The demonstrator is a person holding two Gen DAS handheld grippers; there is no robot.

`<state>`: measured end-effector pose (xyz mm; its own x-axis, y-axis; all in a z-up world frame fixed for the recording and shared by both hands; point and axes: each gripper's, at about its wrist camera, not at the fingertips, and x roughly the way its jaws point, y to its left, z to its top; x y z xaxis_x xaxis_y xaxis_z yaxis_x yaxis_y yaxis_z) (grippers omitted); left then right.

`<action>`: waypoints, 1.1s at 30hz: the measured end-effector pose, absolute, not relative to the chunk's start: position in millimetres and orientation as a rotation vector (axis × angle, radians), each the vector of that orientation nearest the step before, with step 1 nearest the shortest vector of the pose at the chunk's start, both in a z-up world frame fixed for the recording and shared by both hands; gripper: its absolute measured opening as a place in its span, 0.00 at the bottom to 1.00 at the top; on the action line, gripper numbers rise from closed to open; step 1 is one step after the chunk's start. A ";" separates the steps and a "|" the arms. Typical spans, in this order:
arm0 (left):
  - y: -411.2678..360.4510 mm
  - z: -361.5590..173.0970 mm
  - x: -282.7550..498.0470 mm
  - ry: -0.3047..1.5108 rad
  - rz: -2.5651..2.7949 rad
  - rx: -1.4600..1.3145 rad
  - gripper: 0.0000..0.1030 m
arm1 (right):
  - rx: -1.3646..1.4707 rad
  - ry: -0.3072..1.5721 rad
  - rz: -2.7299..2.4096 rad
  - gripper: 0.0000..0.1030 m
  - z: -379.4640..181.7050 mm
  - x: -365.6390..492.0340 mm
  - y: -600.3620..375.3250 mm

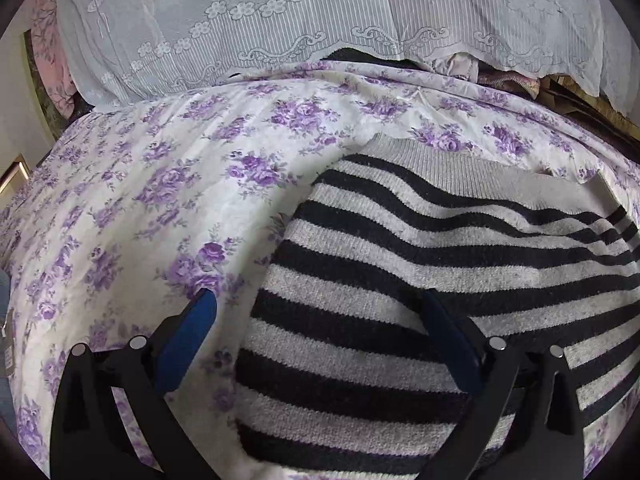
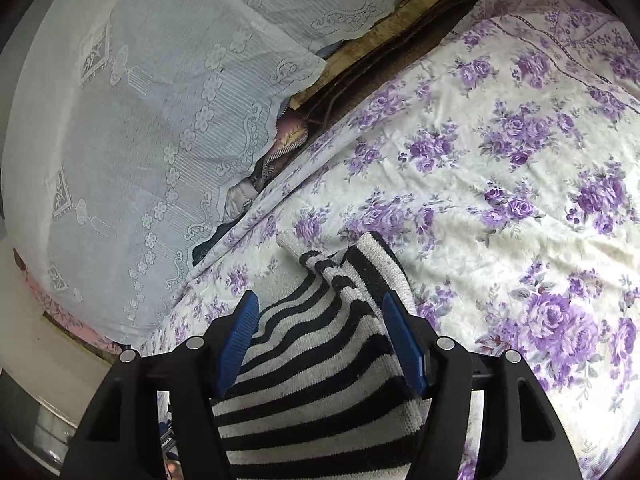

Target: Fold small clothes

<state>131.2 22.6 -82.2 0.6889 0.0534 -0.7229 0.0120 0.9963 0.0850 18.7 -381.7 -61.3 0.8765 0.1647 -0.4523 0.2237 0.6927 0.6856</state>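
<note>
A black-and-grey striped knit sweater (image 1: 420, 280) lies on a bed sheet with purple flowers (image 1: 140, 200). My left gripper (image 1: 320, 300) is open, its blue pads (image 1: 188, 344) spread wide over the sweater's left edge. In the right wrist view a bunched part of the sweater (image 2: 320, 340) lies between the blue pads (image 2: 236, 340) of my right gripper (image 2: 318, 300), which stands open around it, not pinching. The sweater's grey ribbed hem (image 1: 460, 160) lies at the far side.
A white lace cover (image 1: 320, 20) drapes over a pile along the bed's far edge, also in the right wrist view (image 2: 140, 120). Bundled fabrics (image 2: 276, 148) and a wooden board (image 2: 360, 44) show beneath it. Flowered sheet (image 2: 500, 160) stretches to the right.
</note>
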 end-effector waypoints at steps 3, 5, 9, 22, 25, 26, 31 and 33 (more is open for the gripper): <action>28.3 -79.8 123.9 0.806 0.030 0.074 0.96 | 0.793 0.517 -0.019 0.64 -57.5 10.9 -372.5; 32.8 -79.1 117.1 0.809 0.027 0.058 0.96 | 0.780 0.523 -0.014 0.65 -57.3 4.5 -368.2; 43.6 -81.1 102.4 0.832 -0.003 0.013 0.96 | 0.797 0.533 -0.020 0.65 -62.1 -12.8 -370.6; 43.2 -87.9 62.1 0.841 -0.028 0.069 0.96 | 0.734 0.566 -0.014 0.65 -70.0 -34.5 -358.4; 52.2 -101.1 72.4 0.919 -0.076 -0.006 0.96 | 0.769 0.573 -0.012 0.65 -81.9 -31.4 -363.9; 58.4 -100.8 73.8 0.929 -0.093 -0.050 0.96 | 0.768 0.573 -0.011 0.64 -80.9 -31.7 -363.7; 53.8 -85.4 61.7 0.876 -0.058 -0.034 0.96 | 0.807 0.525 -0.005 0.64 -68.4 -44.3 -367.2; 44.8 -72.1 52.2 0.829 -0.082 -0.017 0.96 | 0.820 0.520 -0.009 0.64 -68.2 -52.2 -371.1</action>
